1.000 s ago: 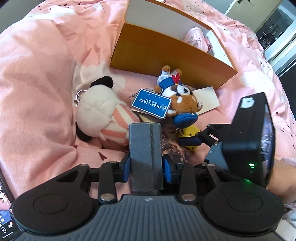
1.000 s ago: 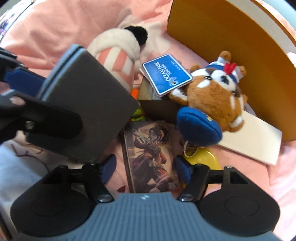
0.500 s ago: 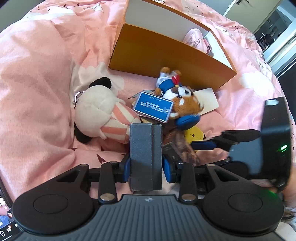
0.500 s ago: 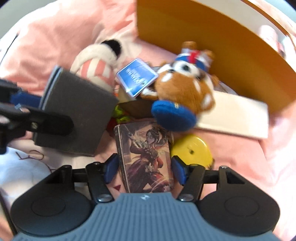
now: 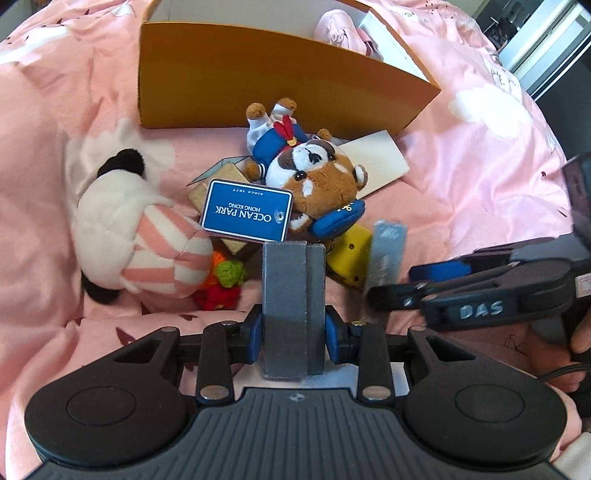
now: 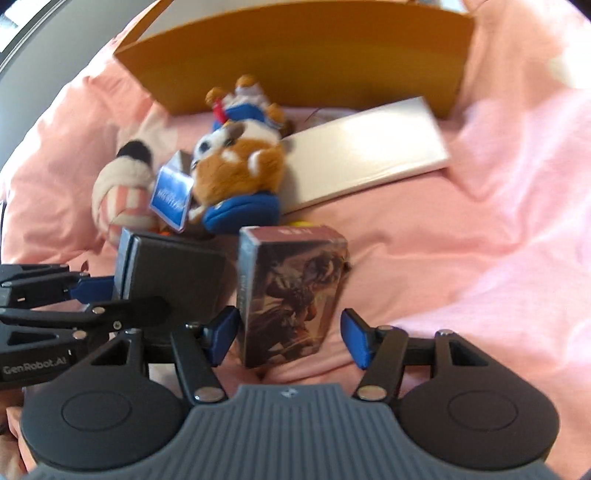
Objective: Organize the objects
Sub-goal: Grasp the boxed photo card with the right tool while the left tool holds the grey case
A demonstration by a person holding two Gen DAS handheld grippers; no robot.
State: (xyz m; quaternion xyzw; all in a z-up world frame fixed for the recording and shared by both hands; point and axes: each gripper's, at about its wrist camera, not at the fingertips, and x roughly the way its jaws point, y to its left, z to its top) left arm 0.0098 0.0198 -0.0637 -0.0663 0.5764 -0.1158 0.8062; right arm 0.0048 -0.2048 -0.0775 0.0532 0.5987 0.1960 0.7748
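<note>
My right gripper point(image 6: 291, 280) is shut on a card box with dark fantasy art point(image 6: 295, 291), lifted off the pink bedding; the box also shows in the left wrist view point(image 5: 386, 254). My left gripper point(image 5: 293, 251) is shut and empty, just short of the toy pile. The pile holds a brown and white plush with a blue cap point(image 5: 314, 173), its blue Ocean Park tag point(image 5: 245, 216), a pink-striped white plush point(image 5: 144, 236), a yellow disc point(image 5: 349, 251) and a small crochet toy point(image 5: 225, 280). An orange cardboard box point(image 5: 258, 81) stands open behind them.
A flat cream box point(image 6: 369, 155) lies by the orange box, under the brown plush. A small brown carton point(image 5: 218, 184) sits under the tag. A pink item point(image 5: 340, 29) lies inside the orange box. Pink bedding point(image 6: 480, 240) spreads all around.
My right gripper has lifted the card box out of the pile and drawn back to the right. The yellow disc and crochet toy are now uncovered. My left gripper stayed shut.
</note>
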